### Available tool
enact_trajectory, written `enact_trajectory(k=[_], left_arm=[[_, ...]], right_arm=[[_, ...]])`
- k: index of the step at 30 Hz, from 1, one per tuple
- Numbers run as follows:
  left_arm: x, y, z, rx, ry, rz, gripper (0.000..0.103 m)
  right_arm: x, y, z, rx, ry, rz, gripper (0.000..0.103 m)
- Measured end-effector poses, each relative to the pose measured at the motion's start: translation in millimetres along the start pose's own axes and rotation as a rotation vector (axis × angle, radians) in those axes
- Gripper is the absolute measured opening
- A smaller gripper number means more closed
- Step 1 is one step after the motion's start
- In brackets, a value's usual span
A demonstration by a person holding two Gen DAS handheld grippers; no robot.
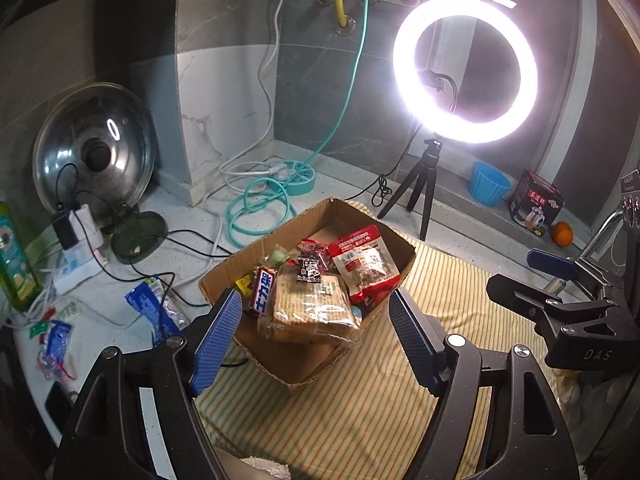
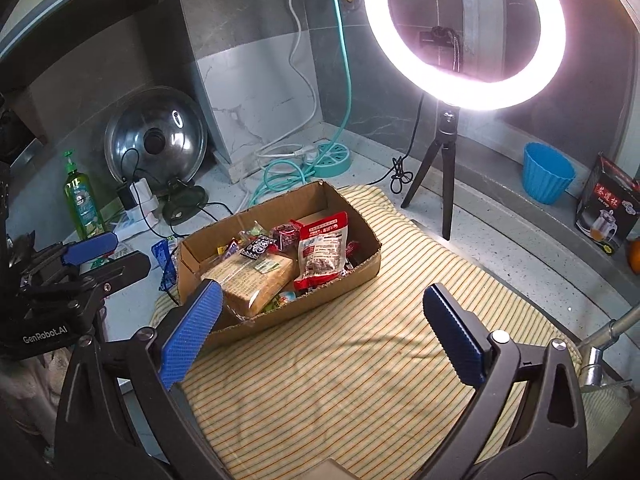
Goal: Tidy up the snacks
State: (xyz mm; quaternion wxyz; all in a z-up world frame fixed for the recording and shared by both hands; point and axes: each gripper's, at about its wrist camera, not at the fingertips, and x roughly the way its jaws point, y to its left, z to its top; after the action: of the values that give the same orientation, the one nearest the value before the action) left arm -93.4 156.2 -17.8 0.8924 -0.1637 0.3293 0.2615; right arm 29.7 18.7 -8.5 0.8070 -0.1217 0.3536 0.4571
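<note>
A cardboard box [image 1: 372,216] [image 2: 362,264] sits on a yellow striped cloth [image 1: 360,420] [image 2: 360,380]. Inside lie a wrapped bread loaf [image 1: 308,312] [image 2: 252,276], a red snack bag [image 1: 366,260] [image 2: 322,246], a chocolate bar [image 1: 262,290] and several small packets. My left gripper [image 1: 316,320] hangs open just in front of the box, nothing between its blue pads. My right gripper [image 2: 320,320] stands wide open above the cloth near the box's front wall, holding nothing. Each gripper shows at the edge of the other's view.
A lit ring light on a tripod [image 1: 464,68] [image 2: 464,32] stands behind the cloth. A pot lid [image 1: 94,148], chargers and cables, a green bottle [image 2: 82,200] and loose blue packets [image 1: 154,304] crowd the left counter. A blue cup [image 2: 548,178], a black carton [image 2: 606,210] and an orange [image 1: 563,234] line the right ledge.
</note>
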Motion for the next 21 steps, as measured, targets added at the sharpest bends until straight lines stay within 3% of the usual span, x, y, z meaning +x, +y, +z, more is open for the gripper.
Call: enact_trajectory(k=[21], left_arm=[[-0.4,-5.2,-3.4,-0.003,0.014,0.003,0.076]], right_arm=[[-4.3,-5.7,-3.1,0.006,0.010,0.000,0.102]])
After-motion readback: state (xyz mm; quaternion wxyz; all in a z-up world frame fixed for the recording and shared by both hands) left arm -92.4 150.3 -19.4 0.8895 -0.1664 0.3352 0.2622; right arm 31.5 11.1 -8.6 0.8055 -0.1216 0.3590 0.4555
